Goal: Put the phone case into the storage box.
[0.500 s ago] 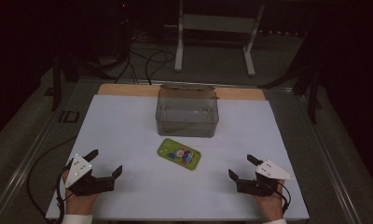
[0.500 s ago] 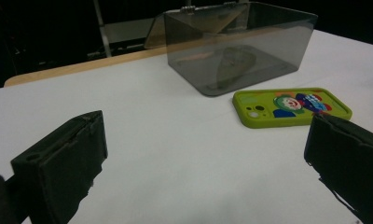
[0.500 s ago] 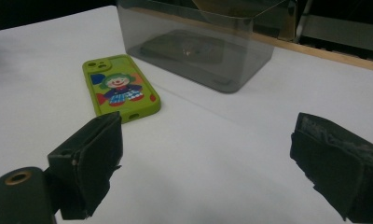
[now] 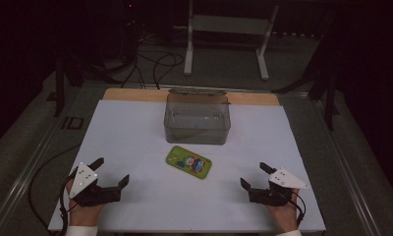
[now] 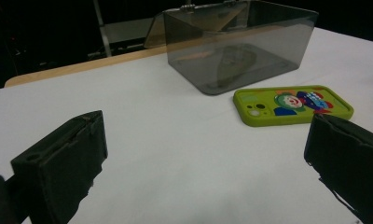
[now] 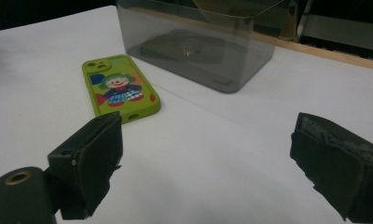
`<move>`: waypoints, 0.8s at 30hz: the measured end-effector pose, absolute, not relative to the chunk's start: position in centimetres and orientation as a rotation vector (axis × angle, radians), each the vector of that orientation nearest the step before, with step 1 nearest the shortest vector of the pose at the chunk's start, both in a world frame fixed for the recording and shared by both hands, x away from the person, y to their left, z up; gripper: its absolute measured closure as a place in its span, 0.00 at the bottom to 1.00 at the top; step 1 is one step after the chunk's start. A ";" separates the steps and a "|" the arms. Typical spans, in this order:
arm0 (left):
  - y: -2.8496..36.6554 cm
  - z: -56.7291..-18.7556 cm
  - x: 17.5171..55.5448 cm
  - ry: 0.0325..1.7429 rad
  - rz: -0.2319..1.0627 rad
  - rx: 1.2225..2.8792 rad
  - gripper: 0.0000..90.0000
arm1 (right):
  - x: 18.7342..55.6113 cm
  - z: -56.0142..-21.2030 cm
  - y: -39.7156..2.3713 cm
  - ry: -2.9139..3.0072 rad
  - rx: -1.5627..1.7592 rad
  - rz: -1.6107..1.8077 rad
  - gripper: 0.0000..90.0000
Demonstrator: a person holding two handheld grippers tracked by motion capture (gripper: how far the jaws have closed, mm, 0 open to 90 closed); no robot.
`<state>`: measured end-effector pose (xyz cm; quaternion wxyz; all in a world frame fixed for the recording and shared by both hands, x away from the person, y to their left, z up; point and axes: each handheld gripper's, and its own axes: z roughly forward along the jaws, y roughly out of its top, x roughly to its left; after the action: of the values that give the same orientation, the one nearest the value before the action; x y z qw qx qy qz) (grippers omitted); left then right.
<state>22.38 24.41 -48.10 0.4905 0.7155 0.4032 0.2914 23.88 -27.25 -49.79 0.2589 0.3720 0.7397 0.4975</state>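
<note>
Phone [image 4: 188, 162] is the thing both grippers face; it lies flat on the white sheet [image 4: 135, 132], near the middle, just in front of the clear box [image 4: 197, 123] and apart from it; its green case shows a clown picture face up. Left gripper [image 4: 111, 172] sits low at the near left corner of the sheet, jaws spread wide with nothing between them; in the left gripper view the phone [image 5: 293, 105] lies ahead and toward the right jaw, its long axis running across that view. Right gripper [image 4: 253, 175] rests at the near right, jaws likewise wide and empty; in the right gripper view the phone [image 6: 120, 87] lies ahead and to the left, above the left jaw, its long axis pointing roughly away from the camera. From above, the phone's long axis runs slanted, its left end farther from the person and its right end nearer; that right end turns toward the right gripper, which looks the nearer of the two, though not by much. Box stands behind the phone with its lid [image 4: 198, 92] tipped back at the far wall, so the mouth is open; a grip across the phone's narrow width probably suits the right gripper better, since its jaws already straddle that axis.
</note>
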 end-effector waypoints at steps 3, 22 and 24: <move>24.1 -47.8 22.6 0.969 0.706 1.743 0.00 | 24.1 -49.9 -27.5 1.979 1.037 1.350 0.10; 22.2 -46.4 25.3 0.902 0.633 1.766 0.01 | 24.1 -49.9 -27.5 1.973 1.042 1.354 0.10; 21.9 -46.2 25.7 0.892 0.635 1.778 0.01 | 24.1 -49.9 -27.5 1.974 1.046 1.349 0.10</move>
<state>25.67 21.91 -46.22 0.5029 0.7359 0.3693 0.2630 24.14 -27.49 -49.89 0.2628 0.3867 0.7298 0.4987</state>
